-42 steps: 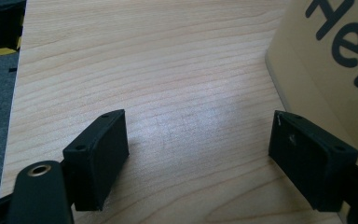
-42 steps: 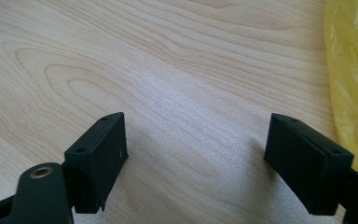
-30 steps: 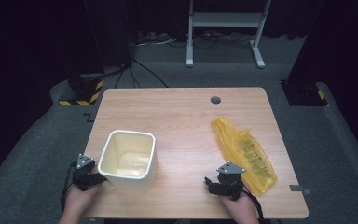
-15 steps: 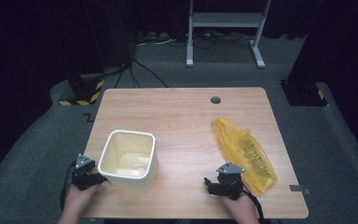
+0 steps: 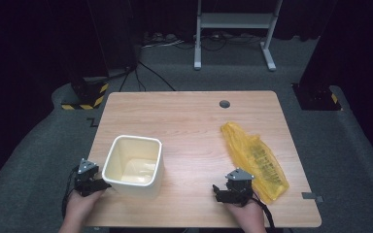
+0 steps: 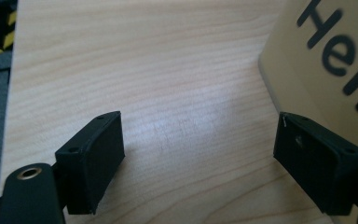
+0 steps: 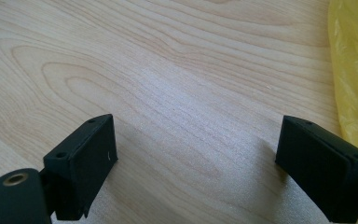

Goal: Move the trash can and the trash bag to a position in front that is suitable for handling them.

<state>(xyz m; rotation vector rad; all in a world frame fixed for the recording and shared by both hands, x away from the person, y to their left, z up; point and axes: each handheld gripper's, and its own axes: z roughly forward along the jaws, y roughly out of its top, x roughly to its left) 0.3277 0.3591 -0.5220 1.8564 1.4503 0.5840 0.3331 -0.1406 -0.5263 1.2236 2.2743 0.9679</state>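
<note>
A cream square bin (image 5: 135, 165) stands upright and empty on the near left of the wooden table (image 5: 189, 121). Dark lettering marks its side wall (image 6: 321, 56). My left gripper (image 5: 91, 180) rests just left of the bin, open, with bare wood between its jaws (image 6: 200, 163); its right fingertip (image 6: 317, 163) sits close against the bin's wall. A crumpled yellow plastic bag (image 5: 255, 158) lies flat on the right side. My right gripper (image 5: 233, 187) sits at the bag's near left corner. Its jaws have just been opening and hold nothing (image 7: 196, 163). The bag's edge (image 7: 354, 70) runs beside its right fingertip.
A round cable hole (image 5: 224, 104) sits near the table's far edge. Grey carpet surrounds the table. A white metal stand (image 5: 233, 34) is behind it, and a post base with yellow-black stripes (image 5: 85, 97) lies off the far left corner.
</note>
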